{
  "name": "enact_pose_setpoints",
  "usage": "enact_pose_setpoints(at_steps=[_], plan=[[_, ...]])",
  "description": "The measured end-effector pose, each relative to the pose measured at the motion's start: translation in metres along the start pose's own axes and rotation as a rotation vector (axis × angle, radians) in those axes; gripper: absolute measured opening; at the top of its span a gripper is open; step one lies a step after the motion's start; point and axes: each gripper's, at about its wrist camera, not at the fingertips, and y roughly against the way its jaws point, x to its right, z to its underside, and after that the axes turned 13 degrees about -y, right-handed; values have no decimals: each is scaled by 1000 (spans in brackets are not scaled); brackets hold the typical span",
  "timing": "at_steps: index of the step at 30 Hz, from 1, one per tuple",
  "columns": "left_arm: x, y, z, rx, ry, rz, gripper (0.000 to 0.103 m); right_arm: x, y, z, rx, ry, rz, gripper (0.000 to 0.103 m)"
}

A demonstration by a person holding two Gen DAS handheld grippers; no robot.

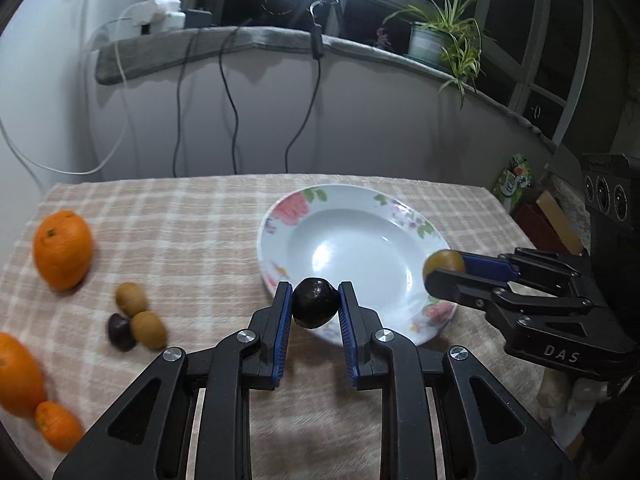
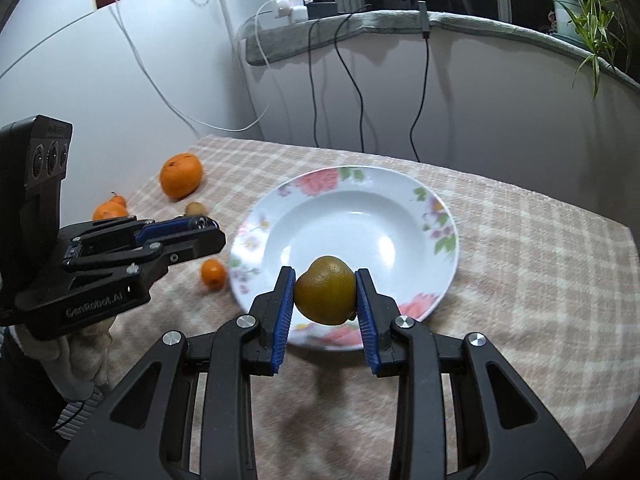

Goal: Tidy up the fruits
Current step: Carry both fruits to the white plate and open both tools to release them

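Fruits mid-transfer, both tools loaded — left gripper (image 1: 316, 307) is clamped on a small dark fruit (image 1: 315, 303), blue pads pressing it from both sides, held above the near rim of the floral plate (image 1: 280, 216). Right gripper (image 2: 325, 298) is likewise closed on a greenish-brown fruit (image 2: 326, 295), held over the near part of the plate's well; from the left wrist view that same fruit pokes out past the right tool's tips at the plate's right edge. Plate itself holds nothing yet. Outward on the checked tablecloth (image 1: 180, 220), left of the plate: a big orange (image 1: 62, 249), two brown kiwi-like fruits (image 1: 131, 298) touching each other with another dark fruit (image 1: 120, 331) tucked against them, plus a second orange (image 1: 18, 374) and a small tangerine (image 1: 58, 426) at the near-left edge. Windowsill with cables and a potted plant (image 1: 444, 36) behind — not in play. Step in hand looks like delivery to the plate, the first two pieces. Next move probably calls for lowering each fruit into the well before the jaws part — both pieces are round and would likely roll if dropped on the sloped rim — and for spacing the two tools so they don't knock together over the plate. After that, six fruits on the cloth remain to fetch.
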Motion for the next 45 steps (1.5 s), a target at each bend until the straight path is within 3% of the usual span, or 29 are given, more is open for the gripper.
enact_pose_setpoints(at_steps=[26,28,30,32,37,45], plan=[[12,-25,-6,-55,-44,23,22,10,-30,-10,-33,13,49,33],[12,-24,-5,-55,-45,23,26,10,-29,-10,-28,14,50,39],[13,-23,-6,-50,-47,22,33,10,-27,-11,-16,16,53,55],[13,-21,-6,-47,-49,21,33,9,-24,-12,-1,19,56,60],[13,-15,-5,-36,-52,11,47,9,-17,-12,21,16,68,70],[8,3,10,-38,-39,-12,55,14,5,-9,48,-16,57,79]])
